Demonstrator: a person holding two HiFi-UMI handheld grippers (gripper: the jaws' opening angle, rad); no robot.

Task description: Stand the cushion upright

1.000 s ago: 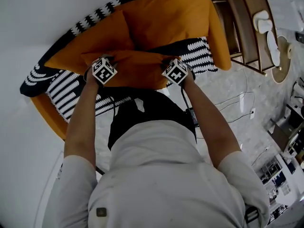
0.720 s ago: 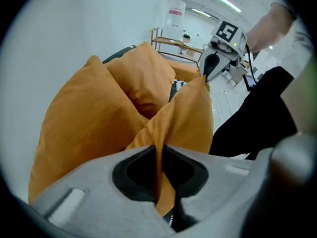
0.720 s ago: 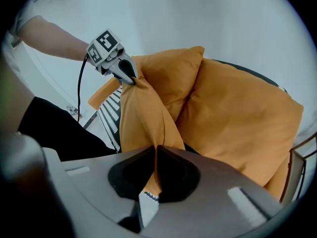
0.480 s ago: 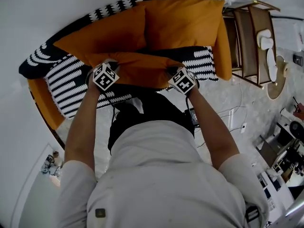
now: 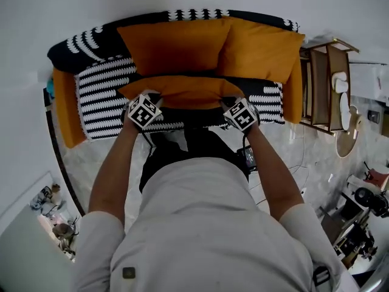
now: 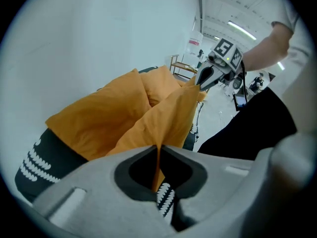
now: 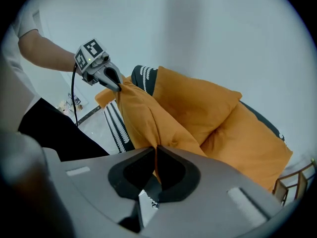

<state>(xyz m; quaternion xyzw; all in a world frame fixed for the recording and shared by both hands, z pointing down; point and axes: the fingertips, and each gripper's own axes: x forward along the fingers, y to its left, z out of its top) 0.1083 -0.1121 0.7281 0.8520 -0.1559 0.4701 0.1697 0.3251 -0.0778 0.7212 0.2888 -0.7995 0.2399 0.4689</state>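
Note:
An orange cushion [image 5: 182,93] hangs lifted over the sofa seat, stretched between my two grippers. My left gripper [image 5: 146,106] is shut on its left corner, and the orange cloth [image 6: 163,118] is pinched between the jaws in the left gripper view. On the right corner my right gripper [image 5: 238,110] is shut, with the cushion's fabric [image 7: 143,118] clamped between its jaws. Each gripper view shows the other gripper [image 6: 200,83] [image 7: 119,87] biting the far corner. Two more orange cushions [image 5: 176,47] [image 5: 261,47] lean upright against the sofa back.
The sofa [image 5: 97,96] wears a black-and-white patterned cover, with orange arms [image 5: 64,108] at both ends. A wooden side table [image 5: 322,84] stands at the right, with a round stand [image 5: 347,117] beside it. Cables [image 5: 285,163] lie on the marble floor.
Both grippers have risen and lifted the cushion off the seat by its two near corners. It now hangs stretched between them. The head view has swung, so the sofa appears level.

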